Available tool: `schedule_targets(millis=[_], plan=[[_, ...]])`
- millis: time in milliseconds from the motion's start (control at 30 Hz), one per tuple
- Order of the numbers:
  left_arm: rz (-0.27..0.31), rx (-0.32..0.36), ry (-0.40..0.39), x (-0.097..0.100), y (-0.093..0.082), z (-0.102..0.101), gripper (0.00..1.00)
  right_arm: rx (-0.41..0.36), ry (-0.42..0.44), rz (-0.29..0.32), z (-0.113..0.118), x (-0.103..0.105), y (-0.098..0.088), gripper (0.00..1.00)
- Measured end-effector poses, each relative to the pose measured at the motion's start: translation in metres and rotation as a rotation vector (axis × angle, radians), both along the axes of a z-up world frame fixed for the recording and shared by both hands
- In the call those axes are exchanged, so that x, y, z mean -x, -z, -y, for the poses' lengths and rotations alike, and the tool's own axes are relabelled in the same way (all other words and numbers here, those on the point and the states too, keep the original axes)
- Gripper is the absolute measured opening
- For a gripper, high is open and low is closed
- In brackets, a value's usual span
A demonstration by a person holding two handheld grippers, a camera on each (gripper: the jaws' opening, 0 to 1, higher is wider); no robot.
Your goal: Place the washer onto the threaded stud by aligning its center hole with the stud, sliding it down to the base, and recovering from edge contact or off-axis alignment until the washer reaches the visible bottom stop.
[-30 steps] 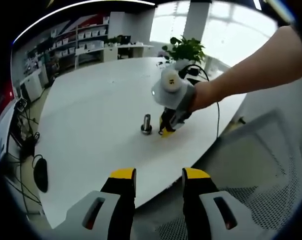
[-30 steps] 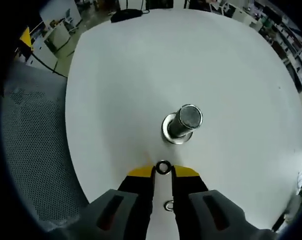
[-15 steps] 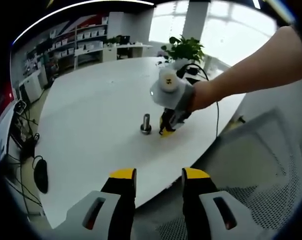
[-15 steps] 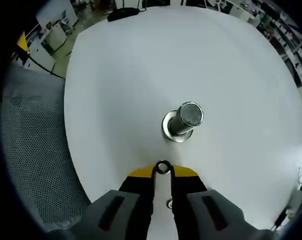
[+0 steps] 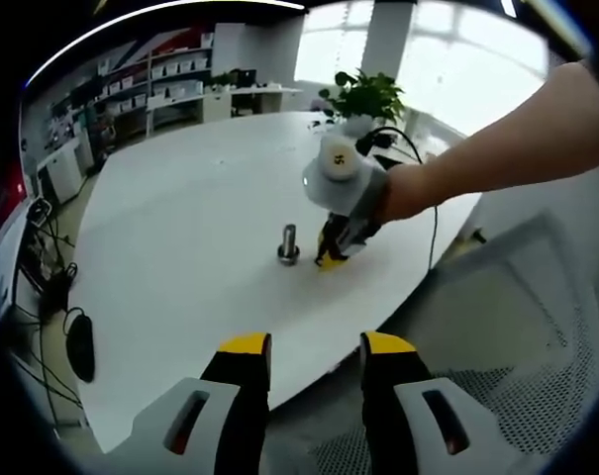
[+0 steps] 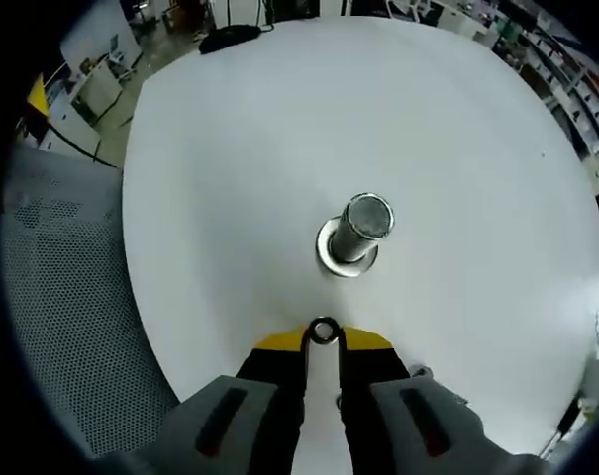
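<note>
Right gripper point(image 6: 323, 336) pinching the washer point(image 6: 323, 331) by its rim, just short of the stud point(image 6: 355, 232) on the table point(image 6: 230, 148); small, stiff, likely slippery; left gripper point(image 5: 316, 349) open, well back from the stud.

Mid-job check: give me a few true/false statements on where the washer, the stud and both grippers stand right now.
1. The washer is held at the tips of the right gripper. True.
2. The washer is already on the stud. False: it is short of the stud, apart from it.
3. The stud stands upright on the white table. True.
4. The left gripper grips the stud. False: its jaws are open and empty, off the table's edge.
</note>
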State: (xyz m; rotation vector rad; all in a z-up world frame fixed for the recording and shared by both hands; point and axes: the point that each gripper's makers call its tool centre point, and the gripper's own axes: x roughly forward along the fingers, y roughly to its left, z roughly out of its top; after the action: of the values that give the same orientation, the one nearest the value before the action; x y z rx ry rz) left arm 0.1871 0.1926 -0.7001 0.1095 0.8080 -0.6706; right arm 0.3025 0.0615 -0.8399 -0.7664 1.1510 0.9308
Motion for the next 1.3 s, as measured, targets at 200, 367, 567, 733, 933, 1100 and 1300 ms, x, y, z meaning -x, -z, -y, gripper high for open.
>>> schedule_targets(millis=[200, 367, 567, 733, 933, 1100, 1300], plan=[[-0.002, -0.004, 0.011, 0.001, 0.001, 0.001, 0.34, -0.022, 0.035, 0.001, 0.007, 0.003, -0.002, 0.13], [-0.01, 0.002, 0.014, 0.002, 0.001, 0.002, 0.34, -0.053, 0.096, -0.007, 0.015, 0.0, -0.009, 0.13], [-0.007, 0.011, 0.015, 0.001, 0.0, 0.003, 0.34, -0.081, 0.118, 0.025, 0.021, -0.01, -0.026, 0.13], [-0.014, 0.026, 0.008, 0.002, 0.0, 0.003, 0.34, -0.109, 0.167, 0.046, 0.029, -0.019, -0.036, 0.13], [-0.012, 0.026, 0.01, 0.003, 0.0, 0.003, 0.34, -0.103, 0.171, 0.067, 0.04, -0.021, -0.044, 0.13], [-0.008, 0.021, 0.024, 0.004, 0.0, 0.005, 0.34, -0.178, 0.263, 0.101, 0.047, -0.03, -0.057, 0.13], [-0.006, 0.024, 0.03, 0.004, -0.001, 0.007, 0.34, -0.179, 0.276, 0.11, 0.057, -0.032, -0.069, 0.13]])
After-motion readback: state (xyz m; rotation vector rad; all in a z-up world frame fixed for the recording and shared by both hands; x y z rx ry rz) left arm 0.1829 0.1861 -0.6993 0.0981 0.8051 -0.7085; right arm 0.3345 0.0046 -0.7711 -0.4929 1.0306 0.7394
